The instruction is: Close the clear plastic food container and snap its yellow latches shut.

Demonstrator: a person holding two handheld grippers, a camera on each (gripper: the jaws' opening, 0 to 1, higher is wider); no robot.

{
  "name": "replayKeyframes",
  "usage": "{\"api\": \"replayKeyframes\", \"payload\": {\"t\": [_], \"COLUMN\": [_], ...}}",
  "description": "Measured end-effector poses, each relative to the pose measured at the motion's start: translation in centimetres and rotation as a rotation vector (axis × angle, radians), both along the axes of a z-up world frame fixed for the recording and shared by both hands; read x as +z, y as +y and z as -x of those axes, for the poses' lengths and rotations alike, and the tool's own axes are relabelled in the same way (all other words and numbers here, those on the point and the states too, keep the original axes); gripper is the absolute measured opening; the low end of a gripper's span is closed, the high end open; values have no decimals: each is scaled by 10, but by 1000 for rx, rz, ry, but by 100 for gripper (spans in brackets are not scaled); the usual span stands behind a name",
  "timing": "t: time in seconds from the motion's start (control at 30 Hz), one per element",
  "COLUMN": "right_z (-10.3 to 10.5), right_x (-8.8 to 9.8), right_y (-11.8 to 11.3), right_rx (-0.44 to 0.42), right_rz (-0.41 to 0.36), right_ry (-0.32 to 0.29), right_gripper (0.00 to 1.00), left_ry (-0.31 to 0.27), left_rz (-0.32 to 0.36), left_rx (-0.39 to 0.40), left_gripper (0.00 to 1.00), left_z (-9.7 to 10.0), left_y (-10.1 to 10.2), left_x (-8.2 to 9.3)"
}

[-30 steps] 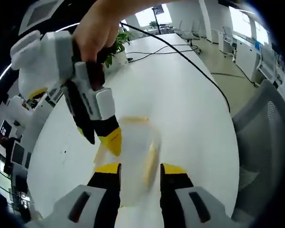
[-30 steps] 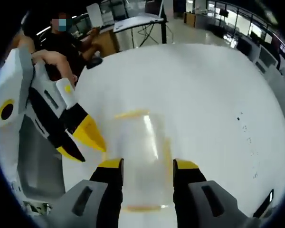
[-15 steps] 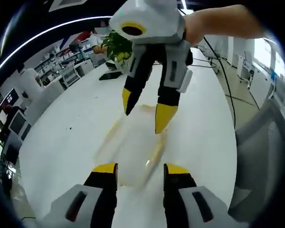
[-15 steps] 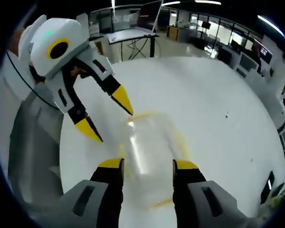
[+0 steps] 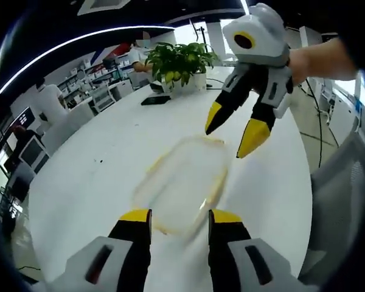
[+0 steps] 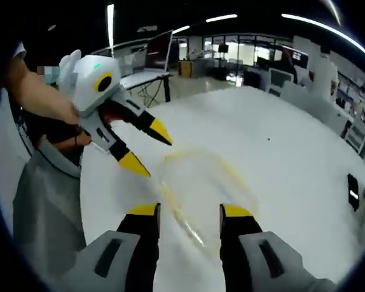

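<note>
Both sets of jaws were spread apart with nothing pinched between them. Biggest thing around was the white table (image 5: 91, 164), one long table with a rounded end. On it sat one clear plastic food container (image 5: 182, 182), blurry in both views, lying flat just past the tips of the left gripper (image 5: 173, 214) and, in the right gripper view, the same container (image 6: 201, 188) just beyond the right gripper (image 6: 188, 210). Yellow latches (image 5: 151, 167) looked like a smeared yellow edge around the rim, so I couldn't count them or tell if they were snapped.

Left gripper view had the right gripper coming in from the upper right, tips hovering over the container's far end, plus one potted plant (image 5: 179, 61) and a dark flat thing (image 5: 154, 100) by it. Right gripper view had the left gripper (image 6: 145, 147) at upper left, a grey chair (image 6: 45, 213) and a black phone-like thing (image 6: 353, 191). No writing I could read
</note>
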State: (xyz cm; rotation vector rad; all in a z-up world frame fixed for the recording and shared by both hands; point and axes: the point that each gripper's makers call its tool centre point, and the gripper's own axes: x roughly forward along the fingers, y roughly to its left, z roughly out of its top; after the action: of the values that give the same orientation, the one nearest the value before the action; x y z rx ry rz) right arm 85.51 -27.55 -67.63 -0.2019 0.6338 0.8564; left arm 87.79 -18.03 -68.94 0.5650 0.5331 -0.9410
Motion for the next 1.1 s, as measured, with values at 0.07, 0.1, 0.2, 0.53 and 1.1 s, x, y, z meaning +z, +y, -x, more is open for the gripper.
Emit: {"api": "replayKeyframes", "payload": {"t": [0.07,0.1,0.2,0.53,1.1], "right_z": [1,4,7,8,-1], "right_x": [0,-1,-4,-40,-81], "right_y": [-9,-11,-18,-29,-36], "right_rx": [-40,-45,-92,-156,-178], "right_rz": [-6,-15,-55,-11,49], "right_ry": [-35,-41,-45,-20,10], "right_gripper": [31,30,30,36,42], "left_ry": [15,27,24,27,97], "left_rz": [13,23,47,74,62], "left_rx": [9,17,42,113,139], "left_gripper": [30,31,31,31,31], "left_z": [0,0,-1,-1,-4], "left_y": [1,1,5,19,17], "left_x": [-3,-4,-6,-21,-65]}}
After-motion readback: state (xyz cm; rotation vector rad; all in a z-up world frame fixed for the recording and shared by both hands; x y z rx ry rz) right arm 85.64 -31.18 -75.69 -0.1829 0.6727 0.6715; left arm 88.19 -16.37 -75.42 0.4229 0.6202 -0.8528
